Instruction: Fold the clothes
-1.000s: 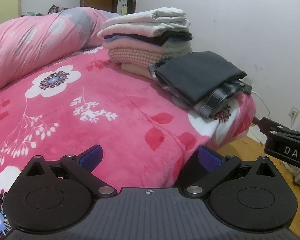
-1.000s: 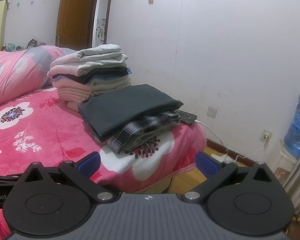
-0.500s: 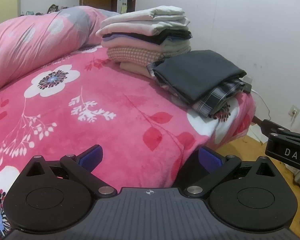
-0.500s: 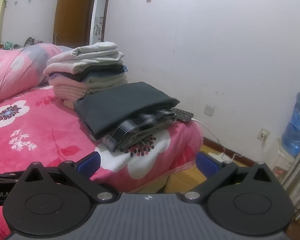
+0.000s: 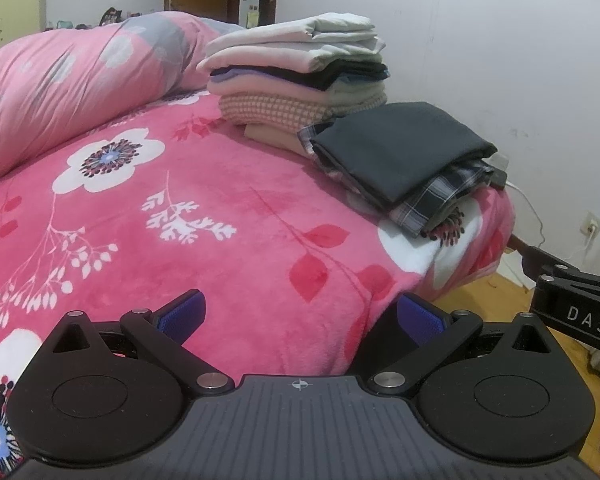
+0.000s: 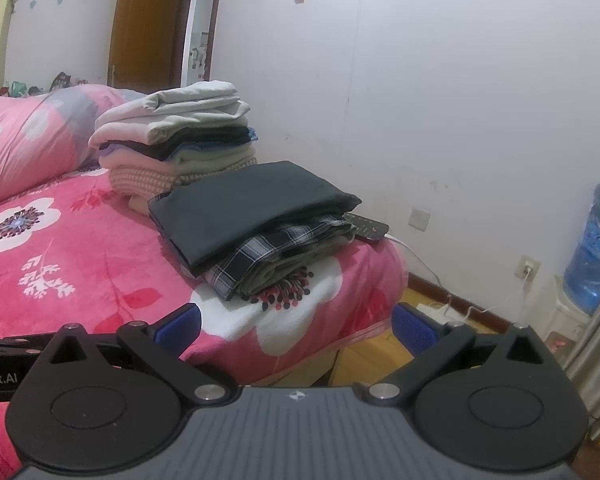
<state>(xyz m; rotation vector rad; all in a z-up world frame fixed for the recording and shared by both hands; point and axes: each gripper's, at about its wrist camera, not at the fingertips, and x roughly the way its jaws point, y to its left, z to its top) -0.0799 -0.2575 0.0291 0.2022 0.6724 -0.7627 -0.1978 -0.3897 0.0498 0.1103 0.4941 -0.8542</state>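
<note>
Big pink floral bed (image 5: 228, 216) takes up most of the room. Tall stack of folded clothes (image 5: 300, 76) sits near the wall, smaller dark pile (image 6: 252, 208) just beside it. Left hand-held gripper (image 5: 298, 314) and right hand-held gripper (image 6: 296, 322) both spread wide, holding nothing.

I see soft, even indoor light in both wrist views, with only faint shadows under the folded clothes (image 5: 400, 152) at the bed's (image 5: 220, 216) far corner. Fisheye bending curves the walls and darkens the frame corners. Focus looks sharp throughout, without glare.
</note>
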